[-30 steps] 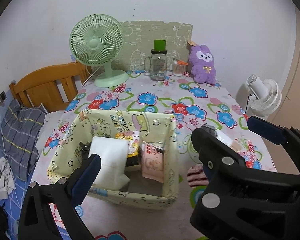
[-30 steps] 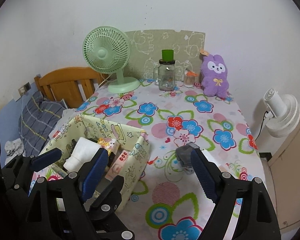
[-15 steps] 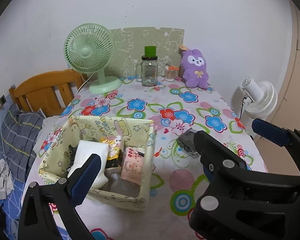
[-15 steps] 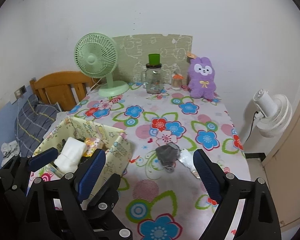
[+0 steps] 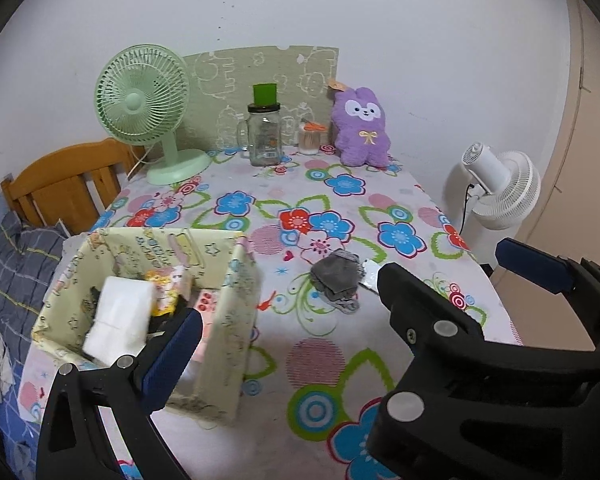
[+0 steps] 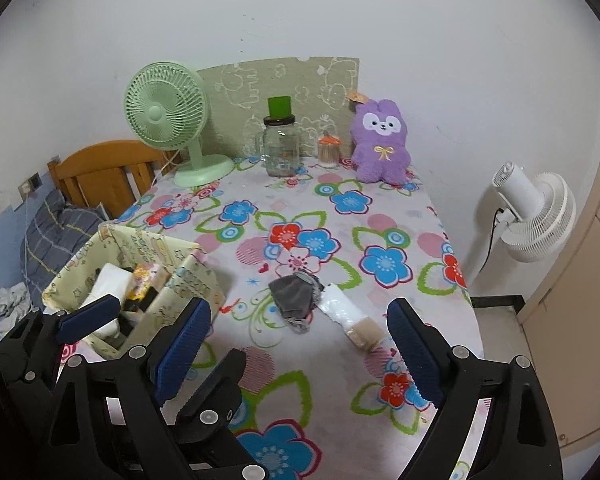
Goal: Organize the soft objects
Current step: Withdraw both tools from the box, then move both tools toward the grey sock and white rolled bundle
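Observation:
A pale yellow fabric storage box [image 5: 228, 320] [image 6: 188, 280] stands at the table's near left, holding a white tissue pack [image 5: 118, 320] and small packets. A crumpled grey cloth [image 5: 336, 276] [image 6: 296, 292] lies on the floral tablecloth to the box's right. Beside the cloth lies a white wrapped pack with a beige end [image 6: 350, 318]. A purple plush bunny [image 5: 362, 128] [image 6: 382, 142] sits against the far wall. My left gripper [image 5: 352, 320] is open and empty above the near table. My right gripper [image 6: 300, 344] is open and empty, just short of the grey cloth.
At the back stand a green desk fan [image 5: 148, 108], a glass jar with a green lid [image 5: 265, 132] and a small orange-capped jar [image 5: 311, 140]. A white floor fan [image 6: 532, 216] stands off the table's right edge. A wooden bed headboard [image 5: 60, 184] and bedding lie left.
Both grippers have pulled back and shifted right, away from the box. The grey cloth and the wrapped pack have come fully into view. Both grippers stay open.

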Demonstrator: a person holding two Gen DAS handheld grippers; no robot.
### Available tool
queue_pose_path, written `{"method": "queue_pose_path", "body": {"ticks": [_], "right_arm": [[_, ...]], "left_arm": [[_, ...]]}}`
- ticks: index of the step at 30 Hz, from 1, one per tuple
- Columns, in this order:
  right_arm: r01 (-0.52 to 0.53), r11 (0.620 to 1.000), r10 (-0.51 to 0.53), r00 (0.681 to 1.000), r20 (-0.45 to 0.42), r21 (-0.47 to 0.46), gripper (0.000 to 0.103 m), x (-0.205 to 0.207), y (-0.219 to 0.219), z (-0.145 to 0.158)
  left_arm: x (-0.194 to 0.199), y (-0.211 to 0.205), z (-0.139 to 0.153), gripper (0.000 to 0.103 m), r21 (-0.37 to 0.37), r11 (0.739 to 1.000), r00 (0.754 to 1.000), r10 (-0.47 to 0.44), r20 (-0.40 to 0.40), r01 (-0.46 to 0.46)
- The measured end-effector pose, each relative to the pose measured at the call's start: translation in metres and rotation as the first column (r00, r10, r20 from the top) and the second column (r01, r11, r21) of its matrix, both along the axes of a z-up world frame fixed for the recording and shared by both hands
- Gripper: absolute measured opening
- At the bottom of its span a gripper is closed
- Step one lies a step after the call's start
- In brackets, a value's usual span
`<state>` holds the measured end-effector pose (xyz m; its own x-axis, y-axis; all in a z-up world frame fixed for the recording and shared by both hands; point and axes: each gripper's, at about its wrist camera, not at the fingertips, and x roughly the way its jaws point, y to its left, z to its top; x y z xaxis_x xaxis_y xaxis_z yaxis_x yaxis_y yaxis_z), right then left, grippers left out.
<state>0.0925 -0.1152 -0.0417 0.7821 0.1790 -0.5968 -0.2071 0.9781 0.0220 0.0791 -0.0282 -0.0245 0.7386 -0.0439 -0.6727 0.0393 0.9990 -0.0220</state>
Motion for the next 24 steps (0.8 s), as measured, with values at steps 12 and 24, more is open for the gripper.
{"method": "queue_pose_path", "body": {"ticks": [12,24], "right_arm": [[0.022,0.999,-0.022,1.000,0.000,-0.038,0.092,0.016,-0.024,-0.025],[0.020,1.000,-0.021,0.998,-0.053,-0.022,0.092,0.046,-0.038,-0.054]], "left_arm": [[0.017,-0.028,-0.027,0.101,0.014,0.998,0.998,-0.054,-0.028,0.054],[0.045,-0.041,-0.057,0.101,-0.010,0.998,0.990,-0.070,-0.119,0.070]]}}
